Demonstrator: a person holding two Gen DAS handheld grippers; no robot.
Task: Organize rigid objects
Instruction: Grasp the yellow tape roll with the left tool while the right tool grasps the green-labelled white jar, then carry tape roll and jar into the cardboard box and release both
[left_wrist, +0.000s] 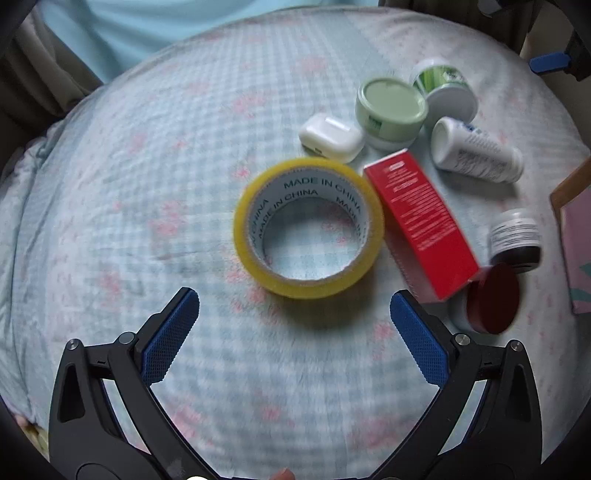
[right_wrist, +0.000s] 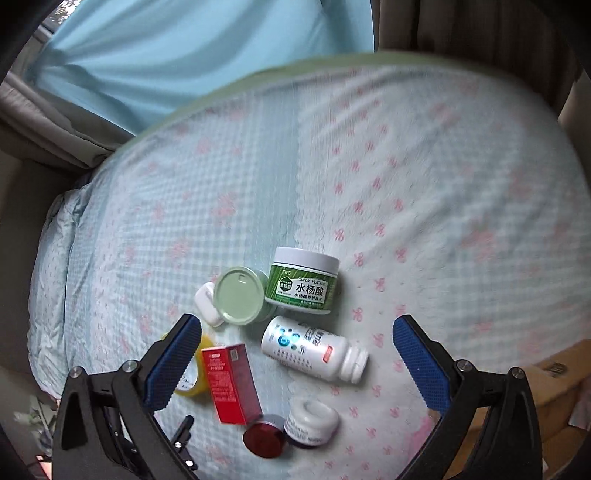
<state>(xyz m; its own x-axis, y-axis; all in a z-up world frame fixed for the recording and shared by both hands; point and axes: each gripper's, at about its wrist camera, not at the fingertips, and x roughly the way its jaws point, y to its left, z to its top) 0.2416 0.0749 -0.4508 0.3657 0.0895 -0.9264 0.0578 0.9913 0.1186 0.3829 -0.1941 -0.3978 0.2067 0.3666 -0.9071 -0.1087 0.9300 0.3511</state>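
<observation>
Left gripper (left_wrist: 294, 306), jaws spread and empty, faces one yellow tape roll (left_wrist: 308, 230) lying flat, hole upward, on the checked bedsheet (left_wrist: 129, 184). One red carton (left_wrist: 421, 225) lies just right, long axis running away. Right gripper (right_wrist: 296, 330), likewise spread, hovers over one toppled white bottle (right_wrist: 314, 349).

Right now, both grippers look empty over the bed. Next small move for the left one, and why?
Probably ease the left gripper forward and down onto the yellow tape roll. It is open, empty, and the roll lies flat just ahead of its fingertips, nearest of the cluster. The red box sits close against the roll's right side, so keep the right finger clear of it.
</observation>
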